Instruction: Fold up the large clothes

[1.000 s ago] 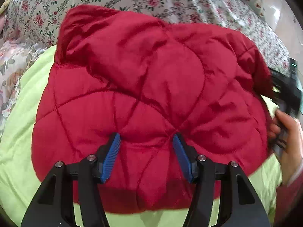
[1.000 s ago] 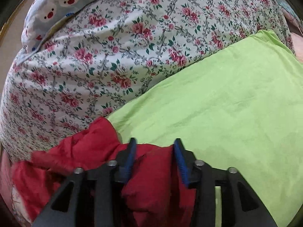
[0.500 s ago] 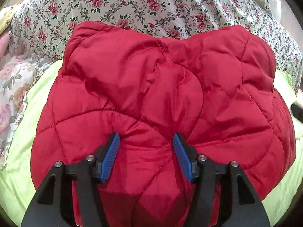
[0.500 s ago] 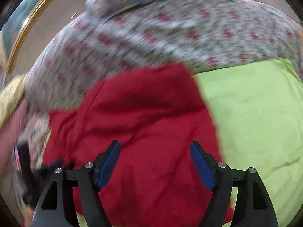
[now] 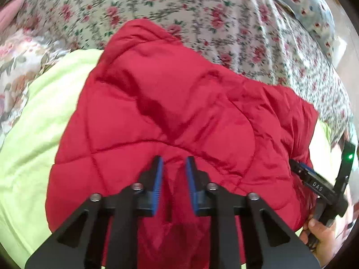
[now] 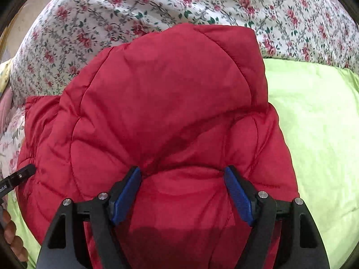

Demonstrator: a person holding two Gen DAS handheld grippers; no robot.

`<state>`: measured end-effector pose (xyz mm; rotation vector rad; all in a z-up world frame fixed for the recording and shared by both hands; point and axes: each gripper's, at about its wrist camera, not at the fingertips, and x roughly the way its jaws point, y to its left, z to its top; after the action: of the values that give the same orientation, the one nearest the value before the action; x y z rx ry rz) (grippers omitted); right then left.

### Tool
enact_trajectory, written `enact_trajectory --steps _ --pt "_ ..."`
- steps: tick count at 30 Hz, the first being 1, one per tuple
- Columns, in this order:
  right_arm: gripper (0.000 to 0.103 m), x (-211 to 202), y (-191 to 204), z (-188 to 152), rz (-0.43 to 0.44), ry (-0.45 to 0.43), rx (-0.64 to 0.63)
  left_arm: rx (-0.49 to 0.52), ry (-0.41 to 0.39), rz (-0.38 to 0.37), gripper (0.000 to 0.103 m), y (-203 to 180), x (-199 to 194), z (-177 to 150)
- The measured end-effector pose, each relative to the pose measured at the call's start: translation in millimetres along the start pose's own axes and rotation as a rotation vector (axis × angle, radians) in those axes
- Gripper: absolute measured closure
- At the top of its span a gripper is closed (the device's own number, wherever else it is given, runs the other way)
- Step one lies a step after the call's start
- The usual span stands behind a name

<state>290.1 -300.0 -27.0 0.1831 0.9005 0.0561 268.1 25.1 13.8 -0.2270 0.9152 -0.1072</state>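
Observation:
A red quilted jacket (image 5: 179,100) lies folded in a puffy heap on a lime green sheet (image 5: 33,134). My left gripper (image 5: 174,160) is over its near edge, jaws closing, with a narrow ridge of red fabric pinched between the blue pads. The right wrist view shows the same jacket (image 6: 168,89) from the other side. My right gripper (image 6: 181,171) stands wide open above its near part, and a soft bulge of jacket rises between the pads without being squeezed. Each gripper shows at the edge of the other's view: the right gripper (image 5: 314,179) and the left gripper (image 6: 20,177).
A white quilt with red roses (image 5: 202,11) is bunched behind the jacket. Bare green sheet (image 6: 314,123) stretches to the right in the right wrist view. A person's hand (image 5: 318,226) holds the right gripper's handle; fingers (image 6: 11,235) show at the lower left.
My left jaws have narrowed from half open onto a ridge of jacket. My right gripper let go of the jacket's edge, opened wide and swung over the folded heap.

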Motion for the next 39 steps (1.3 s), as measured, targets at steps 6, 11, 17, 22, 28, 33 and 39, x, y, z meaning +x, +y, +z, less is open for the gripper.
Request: enact_trajectory --steps 6,11,17,22,28,33,39 --pt "0.025 5.9 -8.7 0.4 0.015 0.003 0.032 0.03 0.003 0.022 0.086 3.4 16.1 4.3" --pt "0.025 6.9 -5.4 1.3 0.011 0.008 0.033 0.04 0.009 0.02 0.087 7.6 28.4 6.0" --pt "0.025 6.8 -5.6 2.3 0.012 0.011 0.052 0.03 0.006 0.005 0.087 14.2 39.3 7.0" --pt "0.023 -26.1 -12.4 -11.3 0.037 -0.031 0.084 0.043 0.011 0.03 0.087 9.3 40.1 7.4" --pt "0.023 -63.9 -25.8 -40.2 0.041 -0.072 0.094 0.039 0.018 0.042 0.087 7.9 38.1 -2.4" --pt "0.023 -75.3 -27.5 -48.2 0.049 -0.087 0.105 0.058 0.008 0.04 0.081 1.2 20.6 -3.7" --pt "0.02 -83.3 -28.4 -45.3 0.068 -0.129 0.117 0.034 -0.023 -0.033 0.056 3.8 -11.6 1.7"
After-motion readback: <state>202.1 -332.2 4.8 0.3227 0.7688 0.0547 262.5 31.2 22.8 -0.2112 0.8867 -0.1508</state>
